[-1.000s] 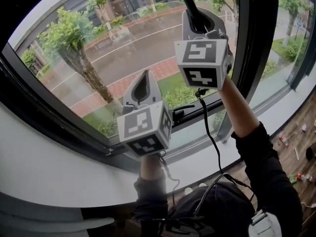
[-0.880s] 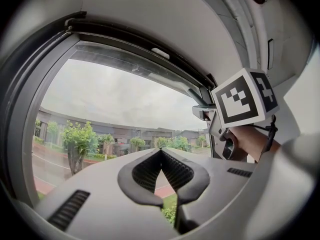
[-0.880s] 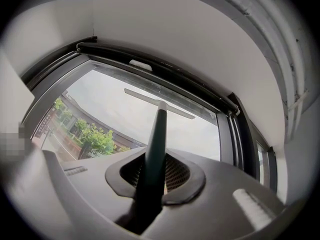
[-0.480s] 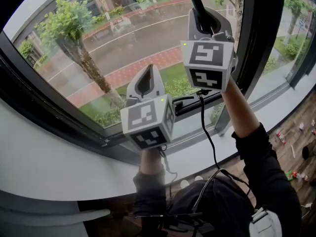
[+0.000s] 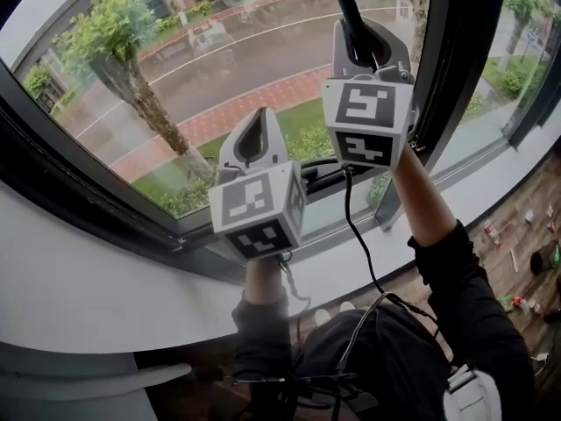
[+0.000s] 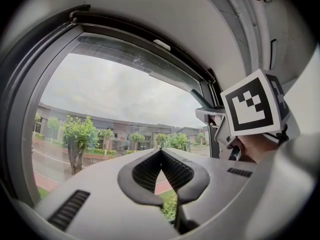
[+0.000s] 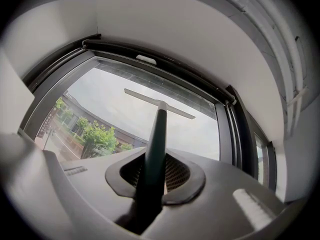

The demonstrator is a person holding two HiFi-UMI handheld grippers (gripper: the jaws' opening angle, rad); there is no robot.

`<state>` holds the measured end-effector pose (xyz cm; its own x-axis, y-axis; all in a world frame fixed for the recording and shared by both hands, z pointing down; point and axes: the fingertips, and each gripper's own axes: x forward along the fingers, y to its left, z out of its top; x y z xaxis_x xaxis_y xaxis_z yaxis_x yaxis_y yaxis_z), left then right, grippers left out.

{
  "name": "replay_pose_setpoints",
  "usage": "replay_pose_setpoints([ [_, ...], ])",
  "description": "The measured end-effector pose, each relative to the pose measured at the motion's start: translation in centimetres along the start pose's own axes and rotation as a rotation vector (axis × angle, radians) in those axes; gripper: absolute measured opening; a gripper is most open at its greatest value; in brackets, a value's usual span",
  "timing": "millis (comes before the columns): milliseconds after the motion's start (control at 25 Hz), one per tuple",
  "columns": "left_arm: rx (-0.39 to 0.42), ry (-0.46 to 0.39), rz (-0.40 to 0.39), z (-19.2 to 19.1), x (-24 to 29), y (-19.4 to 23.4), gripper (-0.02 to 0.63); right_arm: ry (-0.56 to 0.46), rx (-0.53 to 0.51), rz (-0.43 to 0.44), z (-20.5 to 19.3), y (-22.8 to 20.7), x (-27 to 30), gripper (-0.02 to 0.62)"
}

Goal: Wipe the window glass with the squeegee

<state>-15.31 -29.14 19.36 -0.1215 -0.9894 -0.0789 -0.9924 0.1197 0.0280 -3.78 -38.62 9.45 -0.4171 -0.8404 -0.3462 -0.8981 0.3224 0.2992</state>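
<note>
1. Right hand-held gripper (image 7: pixel 155 176): jaws closed tight on the dark handle of the squeegee (image 7: pixel 156 134). The handle ran straight out ahead of the jaws.
2. Squeegee blade (image 7: pixel 160 103): well ahead of the right hand-held gripper, lying across the upper part of the window glass (image 7: pixel 115 119), just below the top frame. I could not tell whether its edge was actually touching the glass.
3. Left hand-held gripper (image 6: pixel 160 171): jaw tips together with nothing between them. I held it idle, beside and lower than the right hand-held gripper.
4. Step in hand, as I judged it: a stroke high on the pane, with most of the glass below the blade yet to be wiped.
5. Next move, as I judged it: keep the blade flat and pressed to the glass, then draw the right hand-held gripper down and back toward me without loosening the grip on the handle.
6. Change from a second before, head view: my right hand-held gripper (image 5: pixel 358 42) and its marker cube sat slightly lower in the picture. My left hand-held gripper (image 5: pixel 254 147) was almost where it had been. The grip on the handle was unchanged.
</note>
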Motion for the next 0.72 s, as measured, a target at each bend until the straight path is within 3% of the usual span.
replay_pose_setpoints([
  [720, -0.031, 0.071, -0.012, -5.3, -1.2, -0.4, 0.003, 0.06, 0.005, 0.018, -5.3, 2.1, -3.4, 0.06],
])
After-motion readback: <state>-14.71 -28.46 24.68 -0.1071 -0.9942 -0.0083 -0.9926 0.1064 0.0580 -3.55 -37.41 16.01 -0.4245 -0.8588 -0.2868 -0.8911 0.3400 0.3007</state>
